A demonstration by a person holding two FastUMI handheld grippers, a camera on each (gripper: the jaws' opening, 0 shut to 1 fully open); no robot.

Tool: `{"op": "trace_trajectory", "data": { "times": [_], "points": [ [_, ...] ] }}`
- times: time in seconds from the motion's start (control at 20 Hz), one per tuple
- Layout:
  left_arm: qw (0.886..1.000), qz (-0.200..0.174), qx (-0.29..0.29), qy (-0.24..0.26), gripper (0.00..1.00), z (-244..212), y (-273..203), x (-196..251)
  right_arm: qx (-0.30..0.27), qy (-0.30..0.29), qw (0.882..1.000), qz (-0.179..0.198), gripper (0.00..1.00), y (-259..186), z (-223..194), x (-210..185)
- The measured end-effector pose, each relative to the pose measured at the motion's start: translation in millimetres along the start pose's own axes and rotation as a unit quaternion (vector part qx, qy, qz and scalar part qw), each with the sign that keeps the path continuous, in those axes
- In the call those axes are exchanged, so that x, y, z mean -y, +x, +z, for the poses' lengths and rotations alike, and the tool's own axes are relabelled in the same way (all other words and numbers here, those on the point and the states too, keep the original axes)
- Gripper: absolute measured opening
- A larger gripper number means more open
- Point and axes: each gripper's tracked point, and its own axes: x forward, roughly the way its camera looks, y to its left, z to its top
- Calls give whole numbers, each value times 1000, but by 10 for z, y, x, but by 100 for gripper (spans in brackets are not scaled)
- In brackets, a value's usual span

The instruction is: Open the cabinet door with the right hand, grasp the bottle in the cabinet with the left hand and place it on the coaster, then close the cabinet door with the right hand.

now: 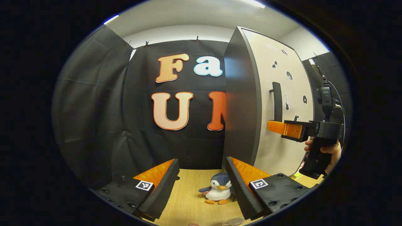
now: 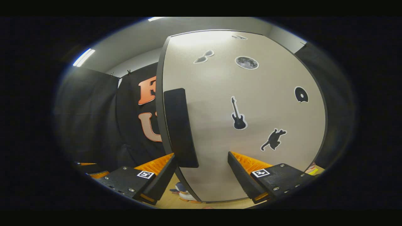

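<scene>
My right tool (image 2: 201, 171) gapes empty; the rigid cabinet door (image 2: 245, 119) wants gripping by its handle (image 2: 180, 128) just ahead-left.

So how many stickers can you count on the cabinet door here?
6 in the right gripper view on the pale cabinet door: a partly cut-off one at the top, sunglasses, moon, record, guitar, cat. The black handle may hide others.

Nothing readable here really, just picture stickers on the cabinet door (image 2: 251, 103) and square coded tags, no words or numbers.
</scene>
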Motion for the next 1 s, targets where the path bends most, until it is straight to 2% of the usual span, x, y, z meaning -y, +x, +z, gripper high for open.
{"op": "trace_trajectory", "data": {
  "times": [0.15,0.2,0.25,0.4,0.45,0.5,0.65,0.85,1.0],
  "points": [
    [1000,8,2,3,97,35,-46,20,3,-5,1000,6,96,-150,61,-2],
    [1000,12,3,4,97,45,-65,35,2,-9,1000,8,100,-238,75,2],
    [1000,15,4,3,97,58,-101,49,1,-13,1000,12,97,-328,88,2],
    [1000,25,9,-1,96,98,-199,135,4,-26,999,20,97,-638,167,52],
    [1000,29,9,-2,96,101,-239,156,4,-31,999,21,100,-750,191,81],
    [999,33,10,-5,96,118,-291,189,4,-36,999,22,96,-869,217,110],
    [999,42,14,-14,96,155,-431,308,5,-49,998,27,97,-1193,281,194],
    [999,46,14,-21,98,176,-622,512,5,-73,997,27,97,-1638,358,345],
    [998,55,18,-19,97,215,-753,620,30,-86,996,18,97,-1970,548,494]
  ]
}}
